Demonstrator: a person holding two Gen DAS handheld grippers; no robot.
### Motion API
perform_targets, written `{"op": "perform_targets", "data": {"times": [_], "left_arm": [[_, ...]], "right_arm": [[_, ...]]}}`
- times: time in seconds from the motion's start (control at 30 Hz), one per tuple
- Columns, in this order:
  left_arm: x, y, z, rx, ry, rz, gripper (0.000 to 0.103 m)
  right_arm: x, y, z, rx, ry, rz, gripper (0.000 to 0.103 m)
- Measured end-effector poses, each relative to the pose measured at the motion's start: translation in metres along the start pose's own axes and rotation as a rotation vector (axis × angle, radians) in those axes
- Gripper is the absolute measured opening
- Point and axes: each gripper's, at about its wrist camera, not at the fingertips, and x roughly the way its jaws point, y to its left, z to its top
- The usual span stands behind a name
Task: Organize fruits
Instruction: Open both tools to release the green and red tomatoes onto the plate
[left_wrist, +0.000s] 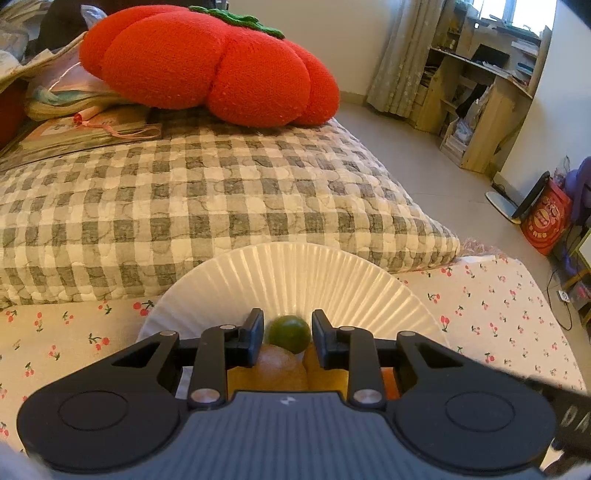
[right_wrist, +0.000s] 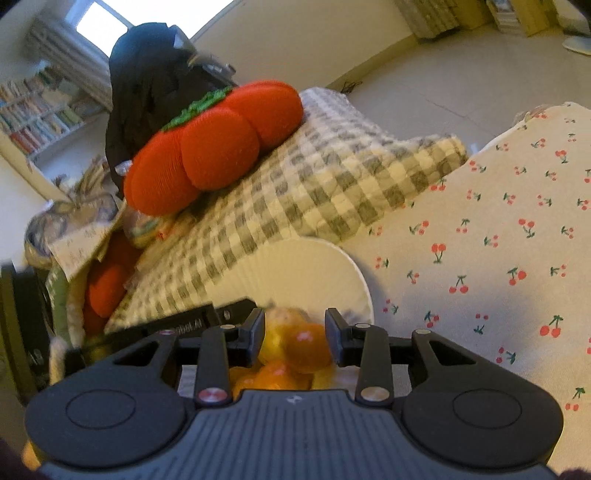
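Note:
A white paper plate (left_wrist: 295, 273) lies on the cherry-print sheet and holds several fruits. My left gripper (left_wrist: 288, 332) hangs over its near side. A small green lime (left_wrist: 289, 333) sits between the fingers with a thin gap on each side, so the jaws stand slightly open. Below the lime lie a brown fruit (left_wrist: 280, 369) and a yellow one (left_wrist: 325, 373). In the right wrist view my right gripper (right_wrist: 295, 328) is open over the same plate (right_wrist: 303, 266). An orange (right_wrist: 308, 350) rests low between its fingers, close to the right one, on a pile of yellow and orange fruit.
A big red tomato cushion (left_wrist: 207, 62) lies on a grey checked quilt (left_wrist: 207, 192) just behind the plate. The cherry-print sheet (left_wrist: 498, 306) stretches to the right. Off the bed are bare floor, a wooden shelf unit (left_wrist: 480, 92) and a red bag (left_wrist: 546, 218).

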Motion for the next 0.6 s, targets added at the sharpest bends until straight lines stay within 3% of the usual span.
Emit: {"op": "perform_targets", "data": {"times": [0.2, 0.4, 0.6], "left_arm": [[-0.024, 0.01, 0.0, -0.037, -0.024, 0.018, 0.029], [-0.057, 0.029, -0.003, -0.115, -0.068, 0.031, 0.044], [-0.079, 0.038, -0.006, -0.127, -0.074, 0.056, 0.046]], "right_arm": [[-0.008, 0.003, 0.006, 0.033, 0.001, 0.001, 0.035], [-0.014, 0.019, 0.008, -0.005, -0.001, 0.017, 0.049], [-0.016, 0.027, 0.006, -0.017, 0.021, 0.023, 0.056]]}}
